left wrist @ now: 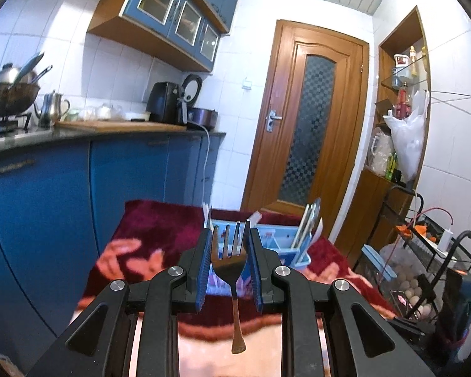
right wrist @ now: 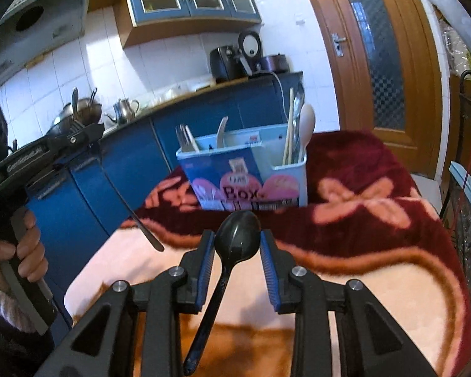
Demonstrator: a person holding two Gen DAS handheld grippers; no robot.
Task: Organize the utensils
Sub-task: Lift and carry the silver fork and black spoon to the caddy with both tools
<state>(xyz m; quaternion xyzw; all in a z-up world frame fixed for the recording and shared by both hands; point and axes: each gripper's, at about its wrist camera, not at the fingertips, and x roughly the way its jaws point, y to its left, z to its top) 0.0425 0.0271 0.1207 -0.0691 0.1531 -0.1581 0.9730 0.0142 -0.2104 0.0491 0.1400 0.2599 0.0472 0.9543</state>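
My left gripper (left wrist: 230, 251) is shut on a metal fork (left wrist: 232, 264), tines up, handle hanging down, held above the table in front of the light blue utensil box (left wrist: 285, 245). My right gripper (right wrist: 237, 245) is shut on a black plastic spoon (right wrist: 235, 235), bowl up, handle slanting down left, just short of the utensil box (right wrist: 251, 172). The box holds forks on its left side and chopsticks and a pale spoon in its right compartment. The left gripper body (right wrist: 47, 147) with the fork handle (right wrist: 132, 210) shows at the left of the right wrist view.
The box stands on a table covered with a dark red and pink blanket (right wrist: 361, 220). Blue kitchen cabinets (left wrist: 62, 188) with pots and a kettle run along the left. A wooden door (left wrist: 311, 119) is behind. A black wire rack (left wrist: 424, 267) stands at the right.
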